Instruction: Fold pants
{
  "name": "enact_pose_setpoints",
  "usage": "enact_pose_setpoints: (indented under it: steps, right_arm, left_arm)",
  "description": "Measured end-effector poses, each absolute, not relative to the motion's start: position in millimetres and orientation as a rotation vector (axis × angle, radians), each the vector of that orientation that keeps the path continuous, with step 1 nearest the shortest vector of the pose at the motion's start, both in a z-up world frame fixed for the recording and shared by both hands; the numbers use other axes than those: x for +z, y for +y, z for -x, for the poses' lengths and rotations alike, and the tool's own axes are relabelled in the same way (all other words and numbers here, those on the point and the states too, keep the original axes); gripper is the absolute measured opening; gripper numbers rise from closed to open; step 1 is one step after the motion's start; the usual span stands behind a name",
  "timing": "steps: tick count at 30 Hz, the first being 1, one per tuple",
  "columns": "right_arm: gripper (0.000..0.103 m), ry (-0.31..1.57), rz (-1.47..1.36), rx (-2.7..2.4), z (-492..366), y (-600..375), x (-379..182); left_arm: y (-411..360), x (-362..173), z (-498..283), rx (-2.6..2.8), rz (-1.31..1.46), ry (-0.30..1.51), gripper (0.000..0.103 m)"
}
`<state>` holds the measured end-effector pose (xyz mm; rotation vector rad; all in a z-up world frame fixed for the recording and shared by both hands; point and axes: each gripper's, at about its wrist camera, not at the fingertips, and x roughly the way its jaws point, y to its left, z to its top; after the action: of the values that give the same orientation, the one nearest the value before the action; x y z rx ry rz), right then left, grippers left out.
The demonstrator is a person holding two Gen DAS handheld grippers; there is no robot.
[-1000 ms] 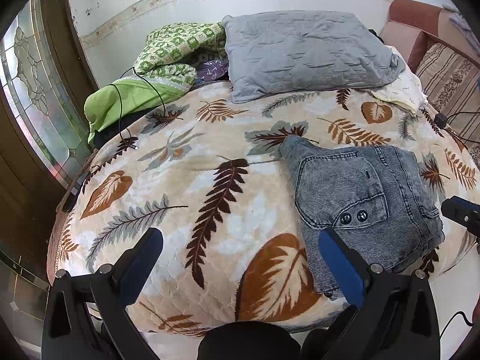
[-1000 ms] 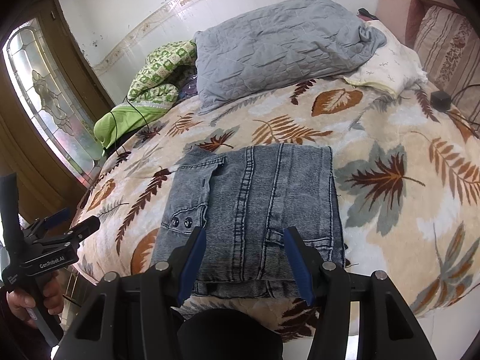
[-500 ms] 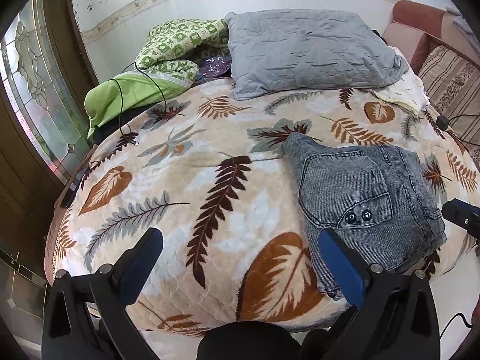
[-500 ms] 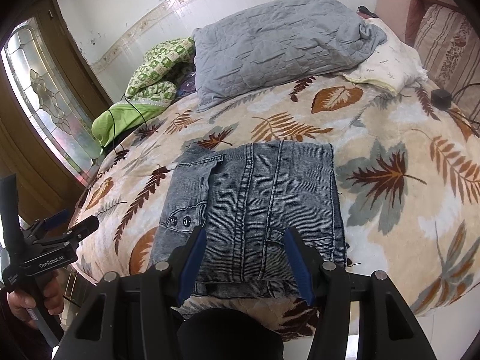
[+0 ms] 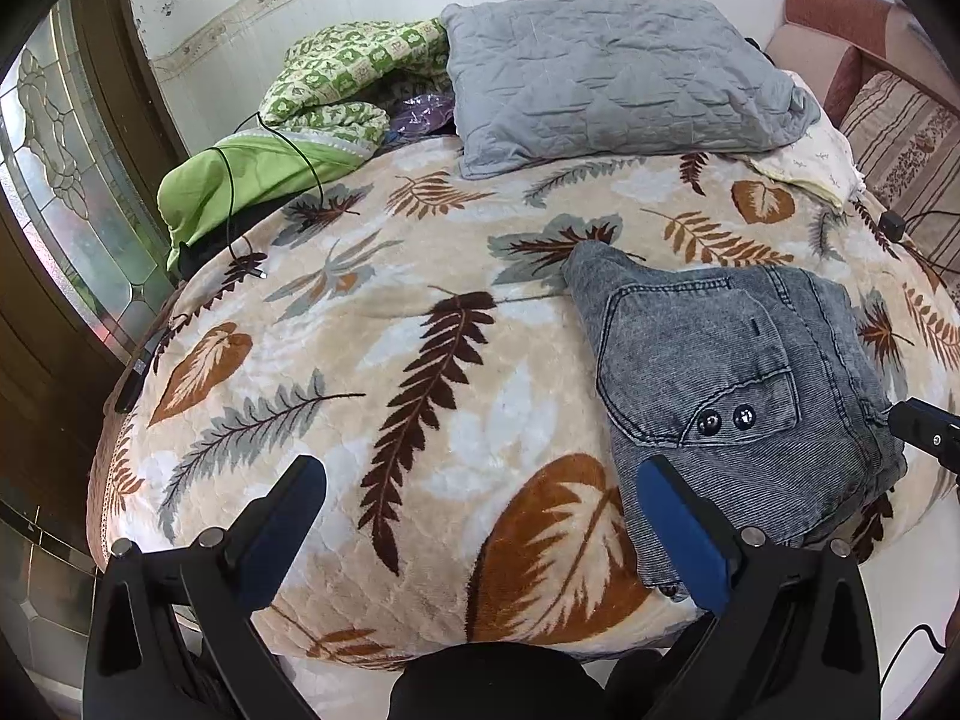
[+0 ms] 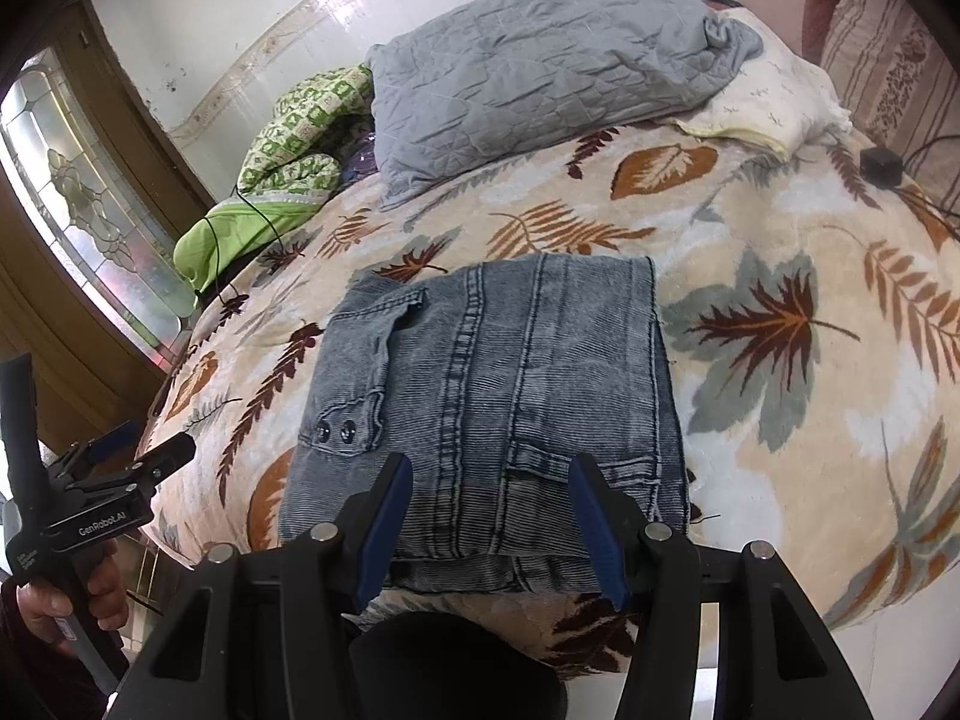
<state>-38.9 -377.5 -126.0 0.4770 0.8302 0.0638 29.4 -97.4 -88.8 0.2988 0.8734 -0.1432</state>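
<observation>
The grey denim pants [image 6: 486, 402] lie folded into a compact rectangle on the leaf-print blanket [image 5: 372, 360] covering the bed, near its front edge, button pocket facing up. The right claw [image 6: 491, 516] hangs just above the near edge of the pants, jaws spread apart and holding nothing. The left claw [image 5: 480, 534] sits off to the side over bare blanket, jaws wide apart, empty too. At the head of the bed rests a grey quilted pillow [image 5: 606, 72], a green patterned quilt [image 5: 336, 84] beside it.
</observation>
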Motion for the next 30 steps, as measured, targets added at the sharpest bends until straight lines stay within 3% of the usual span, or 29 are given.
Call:
enact_pose_setpoints:
  steps: [17, 30]
  right_arm:
    - [0.059, 0.844, -0.559, 0.04, 30.8, -412.7, -149.1]
    - [0.059, 0.812, -0.553, 0.054, 41.3, -405.8, -132.0]
  left_arm:
    - [-122.2, -104.2, -49.0, -0.153, -0.341, 0.907, 0.103]
    - [-113.1, -91.5, -34.8, -0.161, -0.32, 0.888, 0.103]
